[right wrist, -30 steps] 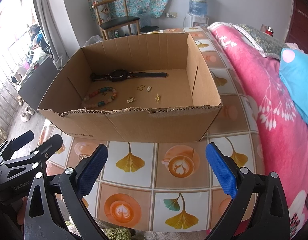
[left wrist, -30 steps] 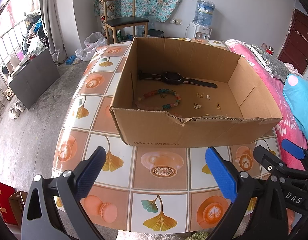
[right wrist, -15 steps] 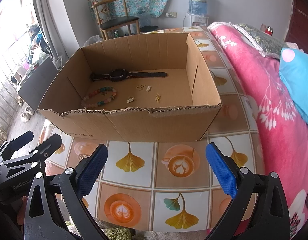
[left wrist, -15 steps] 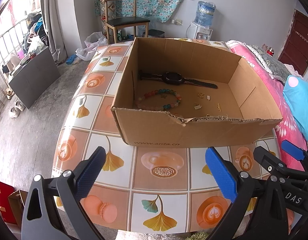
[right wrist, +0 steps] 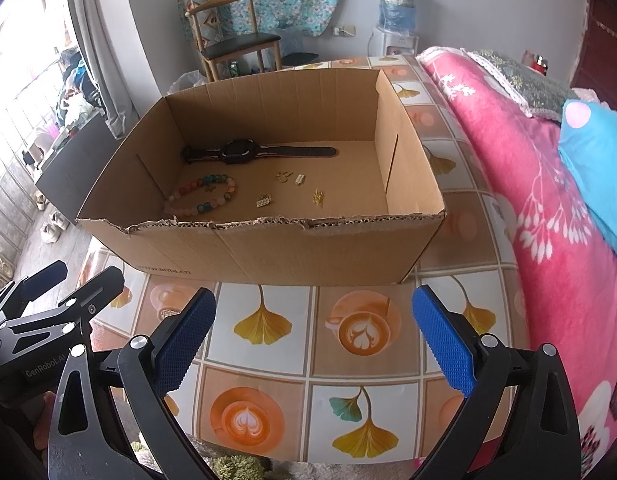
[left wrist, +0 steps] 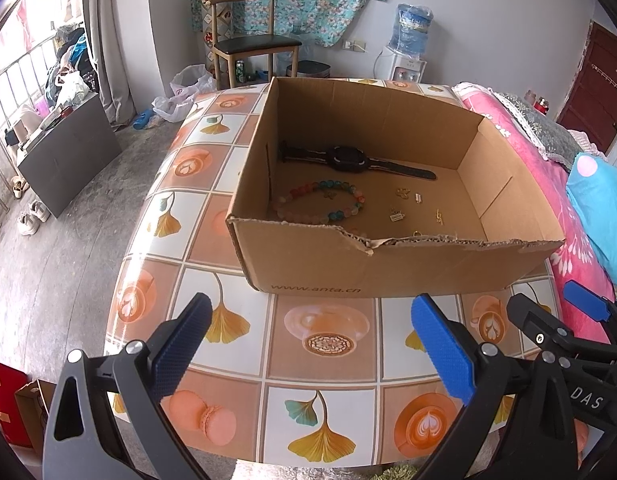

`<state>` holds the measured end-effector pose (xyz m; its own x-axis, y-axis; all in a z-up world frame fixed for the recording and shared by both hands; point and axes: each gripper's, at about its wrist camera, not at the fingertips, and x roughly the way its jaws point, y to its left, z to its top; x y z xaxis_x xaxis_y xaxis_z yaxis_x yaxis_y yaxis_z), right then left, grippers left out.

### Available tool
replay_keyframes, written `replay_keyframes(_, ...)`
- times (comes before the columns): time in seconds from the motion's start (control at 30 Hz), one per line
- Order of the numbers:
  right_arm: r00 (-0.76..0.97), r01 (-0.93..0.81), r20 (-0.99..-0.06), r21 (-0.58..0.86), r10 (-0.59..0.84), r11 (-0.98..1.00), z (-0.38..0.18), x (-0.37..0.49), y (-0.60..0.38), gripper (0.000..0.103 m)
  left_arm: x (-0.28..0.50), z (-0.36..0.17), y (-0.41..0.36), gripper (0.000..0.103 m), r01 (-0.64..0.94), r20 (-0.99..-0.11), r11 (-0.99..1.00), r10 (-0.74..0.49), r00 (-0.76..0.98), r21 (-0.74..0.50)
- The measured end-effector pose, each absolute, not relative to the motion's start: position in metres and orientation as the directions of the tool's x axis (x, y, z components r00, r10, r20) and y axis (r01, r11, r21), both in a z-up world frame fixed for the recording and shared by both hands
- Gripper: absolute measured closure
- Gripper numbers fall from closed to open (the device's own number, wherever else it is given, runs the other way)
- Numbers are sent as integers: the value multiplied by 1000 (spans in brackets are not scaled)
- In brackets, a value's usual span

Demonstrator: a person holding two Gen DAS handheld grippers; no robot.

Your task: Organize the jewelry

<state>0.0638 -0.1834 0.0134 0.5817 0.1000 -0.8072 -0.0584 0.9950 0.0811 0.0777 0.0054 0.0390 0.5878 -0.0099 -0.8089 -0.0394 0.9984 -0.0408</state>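
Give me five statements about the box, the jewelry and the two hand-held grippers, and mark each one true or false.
1. The black watch lies inside the cardboard box. True.
2. The beaded bracelet rests on the tiled table outside the box. False: it lies on the box floor, nearer the camera than the watch.
3. The left hand-held gripper is shut on a small gold charm. False: its jaws stand wide open and hold nothing.
4. The right hand-held gripper is open and sits over the table, short of the box. True.
5. The box has its lid closed. False: the top is open, and small gold pieces show on its floor.
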Motion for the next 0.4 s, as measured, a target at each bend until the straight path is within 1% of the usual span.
replay_keyframes(0.4,581,-60,-808,85,104,995,15,64,-182,8,78,42,5,5,-51,-809,998,-5,588,-43)
